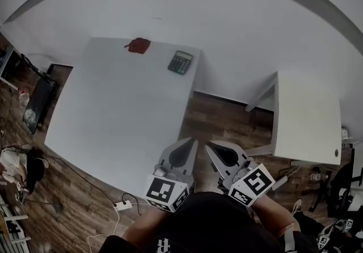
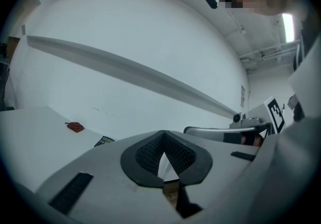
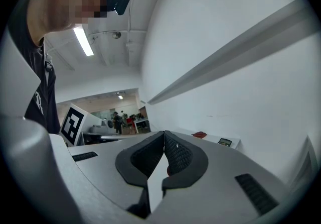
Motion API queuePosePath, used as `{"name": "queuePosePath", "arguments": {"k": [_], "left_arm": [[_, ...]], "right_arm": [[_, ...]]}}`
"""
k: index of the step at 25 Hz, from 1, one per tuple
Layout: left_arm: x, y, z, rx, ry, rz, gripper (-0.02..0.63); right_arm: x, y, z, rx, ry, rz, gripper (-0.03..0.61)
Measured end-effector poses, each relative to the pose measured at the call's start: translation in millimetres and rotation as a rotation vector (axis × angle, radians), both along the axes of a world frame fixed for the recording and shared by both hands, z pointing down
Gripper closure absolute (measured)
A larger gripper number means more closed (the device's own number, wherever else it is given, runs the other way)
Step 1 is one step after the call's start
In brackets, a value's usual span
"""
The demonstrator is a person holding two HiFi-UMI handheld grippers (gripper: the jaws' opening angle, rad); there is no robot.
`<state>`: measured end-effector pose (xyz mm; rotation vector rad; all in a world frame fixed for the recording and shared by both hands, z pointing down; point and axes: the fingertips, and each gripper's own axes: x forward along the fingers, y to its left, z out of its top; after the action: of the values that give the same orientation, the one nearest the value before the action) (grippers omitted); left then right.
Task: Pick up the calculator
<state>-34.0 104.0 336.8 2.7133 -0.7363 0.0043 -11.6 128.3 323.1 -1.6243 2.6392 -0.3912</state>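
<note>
Grey plastic, two items: my left gripper [image 1: 191,143] and my right gripper [image 1: 207,146], held side by side close to my black shirt [image 1: 210,226]. Each carries a black-and-white marker cube [image 1: 166,192].
Left jaws: pressed together at the tips, nothing between the dark ribbed pads [image 2: 145,155].
Right jaws: likewise closed tip to tip, empty.
Both grippers hang just off the near right corner of the large table, over brown wood-plank floor [image 1: 212,113].
White power strip [image 1: 122,205]: on the floor, left of the left gripper, with a cable running from it.
Large white rectangular table [image 1: 113,116]: top mostly bare, stretching away from me.
Smaller white table [image 1: 306,124]: right of the first, floor between the two.
Dark grey calculator with a pale display [image 1: 180,62]: flat on the large table near its far right corner, well apart from both grippers, untouched.
Crumpled red cloth-like thing [image 1: 138,45]: at the far edge, left of the calculator and apart from it; material uncertain.
White wall [image 1: 227,19]: behind the table's far edge.
</note>
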Motion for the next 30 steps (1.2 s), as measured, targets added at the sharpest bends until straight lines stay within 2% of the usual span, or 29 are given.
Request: {"name": "queuePosePath", "arguments": {"k": [9,16,22,30], "left_arm": [[7.6,-70.1,7.0,-0.039,0.029,-0.019,0.607],[16.2,-116.3,29.1,-0.072,-0.022,-0.04,0.607],[22.0,-162.3,47.9,-0.138,-0.084,-0.095,0.607],[10.4,-225.3,74.4,-0.245,-0.163,-0.259,0.607]], "right_arm": [[4.3,-74.1,8.0,-0.049,0.001,-0.07,0.565],[21.1,-150.7,18.1,-0.049,-0.118,-0.228,0.565],[76.4,-255.0,49.8,-0.138,-0.25,-0.329,0.565],[147.3,-409.5,143.0,-0.271,-0.222,-0.357,0.565]]}}
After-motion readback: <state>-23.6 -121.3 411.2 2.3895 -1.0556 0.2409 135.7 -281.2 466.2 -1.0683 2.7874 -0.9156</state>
